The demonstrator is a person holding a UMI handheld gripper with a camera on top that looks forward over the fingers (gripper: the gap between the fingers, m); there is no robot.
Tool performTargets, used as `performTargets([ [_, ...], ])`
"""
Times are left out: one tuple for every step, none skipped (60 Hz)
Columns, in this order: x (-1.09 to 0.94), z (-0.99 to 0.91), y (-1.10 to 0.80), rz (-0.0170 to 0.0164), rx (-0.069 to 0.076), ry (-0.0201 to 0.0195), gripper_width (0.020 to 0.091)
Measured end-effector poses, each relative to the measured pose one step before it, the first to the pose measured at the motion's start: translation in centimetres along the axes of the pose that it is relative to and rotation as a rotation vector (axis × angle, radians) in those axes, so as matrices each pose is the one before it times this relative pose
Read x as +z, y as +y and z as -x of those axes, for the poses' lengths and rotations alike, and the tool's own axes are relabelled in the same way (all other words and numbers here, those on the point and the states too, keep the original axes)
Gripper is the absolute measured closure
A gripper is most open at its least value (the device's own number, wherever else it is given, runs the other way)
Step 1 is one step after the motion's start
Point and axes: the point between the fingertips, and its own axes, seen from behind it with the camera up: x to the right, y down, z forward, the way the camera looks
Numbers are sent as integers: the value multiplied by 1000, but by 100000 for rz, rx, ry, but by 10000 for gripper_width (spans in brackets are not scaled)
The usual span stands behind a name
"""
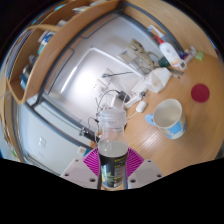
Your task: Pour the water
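Gripper (112, 168) fingers clamped on clear bottle (111, 128), pink pads (93, 161) pressing both sides. Bottle upright, long axis vertical, cap up. White cup (168, 116) stands ahead to right on table (80, 75), open surface between. Clutter (155, 62) beyond cup; table edge nearby left.

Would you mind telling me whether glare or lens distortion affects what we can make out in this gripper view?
Gripper view: strong fisheye bending curves the table edge; bright glare washes out the pale table surface beyond the bottle; the bottle, held between the pink pads, and the white cup to its right stay readable; the small clutter farther back is too small to identify.
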Motion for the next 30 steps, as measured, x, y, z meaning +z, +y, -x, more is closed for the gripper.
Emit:
performTargets([
  [254, 19, -219, -15, 5596, -216, 813],
  [203, 113, -324, -405, 5092, -560, 814],
  [173, 178, -411, -943, 4589, -933, 814],
  [171, 146, -499, -1238, 4327, -934, 812],
  [-275, 611, -450, -364, 5057, 951, 814],
  [501, -374, -303, -1392, 4105, -1404, 814],
  [142, 43, -308, -666, 4564, -519, 815],
  [118, 56, -366, -689, 3964, -679, 815],
  [122, 71, -346, -779, 3230, -704, 815],
  [99, 11, -316, -674, 2818, -595, 816],
  [111, 2, -256, -400, 2791, -383, 817],
  [-78, 300, -148, 111, 3107, 486, 817],
  [304, -160, -284, 229, 2655, -604, 816],
  [187, -72, -121, 474, 2574, -122, 817],
  [150, -45, -94, 489, 2470, -97, 817],
  [171, -52, -88, 315, 2417, -46, 815],
  [146, -55, -119, 245, 2431, -29, 817],
  [150, -70, -121, 240, 2354, 31, 817],
  [145, -101, -80, 325, 2197, 57, 816],
  [-160, 100, 137, 605, 2468, 616, 816],
  [155, -46, 111, 717, 2403, 458, 815],
  [163, -54, 16, 755, 2355, 21, 814],
  [126, -28, -41, 355, 2041, -57, 815],
  [99, 4, -122, 17, 1808, -143, 814],
  [64, 57, -122, -48, 1925, -241, 814],
  [77, 50, -111, -37, 2170, -290, 814],
  [48, 44, -56, 260, 2419, -250, 814],
  [38, 35, -3, 576, 2393, -176, 811],
  [-165, 64, -3, 856, 2140, 192, 811],
  [42, 33, -29, 432, 1873, -222, 812],
])
